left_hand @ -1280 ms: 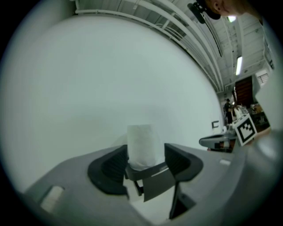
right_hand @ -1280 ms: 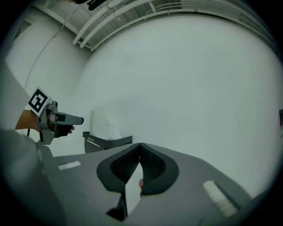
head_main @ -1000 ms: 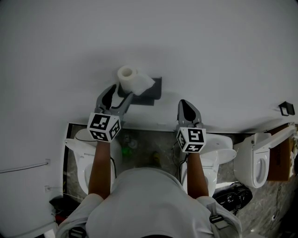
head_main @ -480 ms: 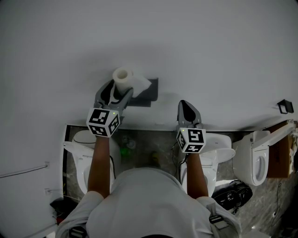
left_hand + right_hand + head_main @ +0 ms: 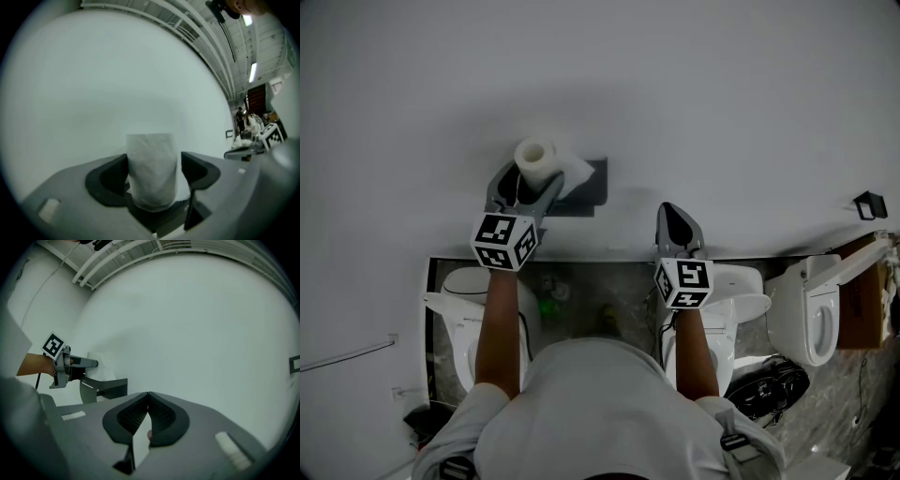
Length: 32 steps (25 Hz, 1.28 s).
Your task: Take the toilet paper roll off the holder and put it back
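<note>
The roll (image 5: 152, 171) is seen at the holder (image 5: 586, 185), between the jaws of the left gripper (image 5: 530, 178), which have just been opened wide around it. The jaws of the right gripper (image 5: 148, 397) are shut and empty.

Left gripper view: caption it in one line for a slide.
Left tool, jaws just opened wide, straddling a white cylindrical toilet paper roll against a plain white wall.

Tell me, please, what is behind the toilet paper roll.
Behind the toilet paper roll is the plain white wall, and the dark holder is fixed there beside it. A loose sheet lies over the holder. The holder's part behind the roll is covered.
</note>
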Each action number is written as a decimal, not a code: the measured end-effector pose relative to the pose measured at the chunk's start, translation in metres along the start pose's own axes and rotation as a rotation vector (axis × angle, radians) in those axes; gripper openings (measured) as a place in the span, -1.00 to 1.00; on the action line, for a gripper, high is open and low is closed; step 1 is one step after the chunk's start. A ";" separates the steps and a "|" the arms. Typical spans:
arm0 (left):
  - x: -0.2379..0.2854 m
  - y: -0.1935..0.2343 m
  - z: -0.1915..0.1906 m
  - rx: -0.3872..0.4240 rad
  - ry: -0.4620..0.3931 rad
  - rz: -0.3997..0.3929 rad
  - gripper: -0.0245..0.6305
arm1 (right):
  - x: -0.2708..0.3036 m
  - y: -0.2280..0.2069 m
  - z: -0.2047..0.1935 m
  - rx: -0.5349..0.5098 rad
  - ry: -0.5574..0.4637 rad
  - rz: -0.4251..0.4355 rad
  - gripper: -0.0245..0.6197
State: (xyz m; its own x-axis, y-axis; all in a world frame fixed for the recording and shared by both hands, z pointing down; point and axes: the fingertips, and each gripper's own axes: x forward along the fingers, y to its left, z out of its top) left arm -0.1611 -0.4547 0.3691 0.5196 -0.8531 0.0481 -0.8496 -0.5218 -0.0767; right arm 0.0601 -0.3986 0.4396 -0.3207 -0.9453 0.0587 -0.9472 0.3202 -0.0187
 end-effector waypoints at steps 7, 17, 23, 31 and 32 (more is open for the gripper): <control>0.005 0.004 -0.001 0.000 0.006 0.008 0.14 | -0.004 -0.003 -0.001 0.001 0.004 -0.014 -0.92; 0.006 0.007 -0.002 -0.003 0.001 0.012 0.04 | -0.005 -0.001 0.000 -0.002 0.001 -0.025 -0.92; 0.004 0.003 -0.001 0.001 0.002 0.011 0.04 | -0.010 -0.002 0.001 0.002 -0.006 -0.029 -0.92; -0.004 -0.001 0.010 0.008 -0.017 0.007 0.04 | -0.015 0.000 0.002 0.003 -0.006 -0.027 -0.92; -0.006 -0.001 0.013 0.010 -0.021 0.007 0.04 | -0.016 0.001 0.002 0.003 -0.007 -0.025 -0.92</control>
State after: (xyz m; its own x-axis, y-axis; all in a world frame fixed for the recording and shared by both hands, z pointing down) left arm -0.1617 -0.4492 0.3564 0.5155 -0.8565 0.0265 -0.8523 -0.5157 -0.0871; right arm 0.0641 -0.3835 0.4368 -0.2966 -0.9535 0.0527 -0.9550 0.2959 -0.0201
